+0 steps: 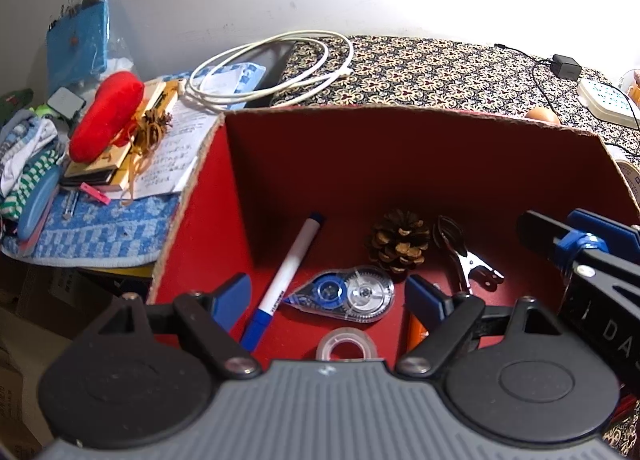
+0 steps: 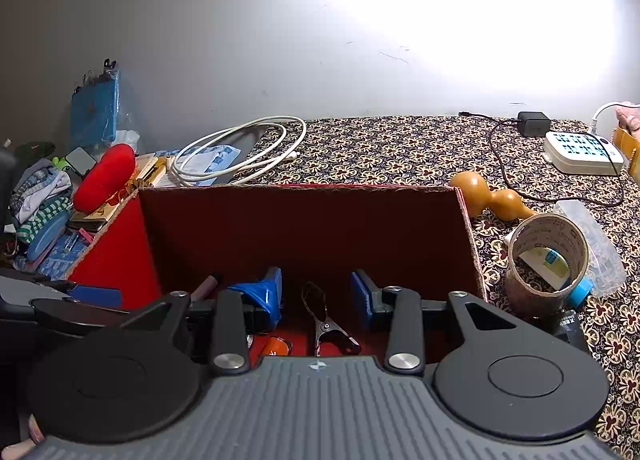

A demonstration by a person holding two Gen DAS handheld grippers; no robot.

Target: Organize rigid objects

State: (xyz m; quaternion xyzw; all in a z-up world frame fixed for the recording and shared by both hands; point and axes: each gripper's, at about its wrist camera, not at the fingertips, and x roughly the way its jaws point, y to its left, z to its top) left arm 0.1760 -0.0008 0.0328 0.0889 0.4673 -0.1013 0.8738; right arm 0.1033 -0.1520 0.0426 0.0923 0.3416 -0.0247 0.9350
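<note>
While both hands hover over the red box [image 1: 400,164], the left wrist view looks steeply down onto its floor. The left gripper [image 1: 328,296] has its fingers spread wide with nothing between the pads. Straight ahead at twelve o'clock lies the correction tape dispenser [image 1: 344,294], its long axis running nine to three across the gap. At eleven o'clock lies the marker [image 1: 284,280], its length running from seven to one; the pine cone [image 1: 398,240] sits at one o'clock, the metal clip [image 1: 464,260] at two, and a clear tape roll [image 1: 346,348] just under the gripper body at six. The other tool juts in at three o'clock. Over in the right wrist view, the right gripper [image 2: 316,292] holds its fingers fairly narrow and, as far as I can see, closed on nothing. The metal clip [image 2: 324,320] lies dead ahead between them, its long axis near twelve to six, so along the fingers, not across. On the patterned counter [image 2: 400,148], at two to three o'clock, wait a gourd [image 2: 488,196] and a brown tape roll [image 2: 548,260]. I judge the right hand nearer to those.
</note>
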